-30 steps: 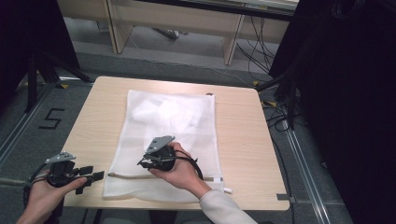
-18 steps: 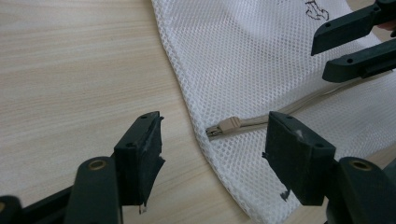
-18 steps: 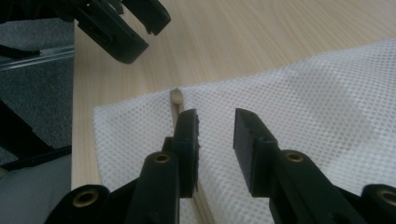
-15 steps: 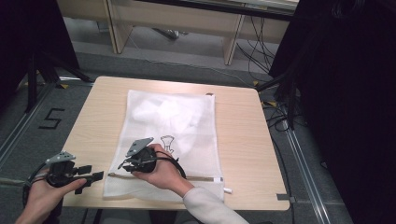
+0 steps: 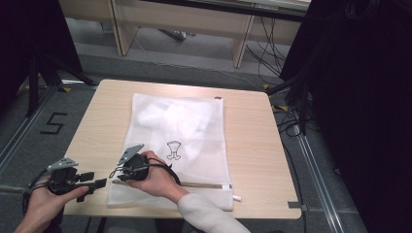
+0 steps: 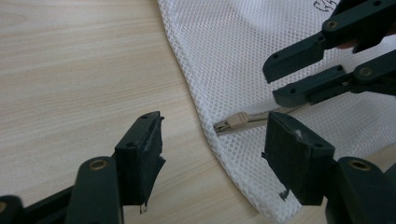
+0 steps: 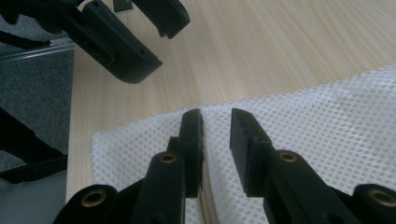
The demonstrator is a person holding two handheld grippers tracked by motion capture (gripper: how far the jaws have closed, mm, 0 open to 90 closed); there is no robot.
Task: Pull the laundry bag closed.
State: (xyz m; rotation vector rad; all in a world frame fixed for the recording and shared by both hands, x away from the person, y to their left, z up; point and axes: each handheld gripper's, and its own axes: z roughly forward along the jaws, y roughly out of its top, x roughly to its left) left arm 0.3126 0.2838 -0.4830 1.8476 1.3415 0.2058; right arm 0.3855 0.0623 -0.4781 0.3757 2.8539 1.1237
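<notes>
A: Where is the mesh laundry bag [image 5: 180, 145] lying?
B: It is lying flat on the bench [image 5: 252, 145], running from the far side to the near edge. The right claw [image 5: 118, 177] is hanging over its near left corner, and the left claw [image 5: 99, 184] is waiting just beside that corner, off the bag.
A: How is the bag looking?
B: White, see-through netting, with a small dark drawing [image 5: 173, 150] near its middle and a zip [image 6: 254, 118] running along the near end, its beige puller [image 6: 232, 122] sitting at the corner.
A: And the claws?
B: The right jaws have just been closing, a narrow gap remaining, with the zip line running between them. The left jaws are standing wide apart, gripping nothing. Both hands are reaching in from the near side.
</notes>
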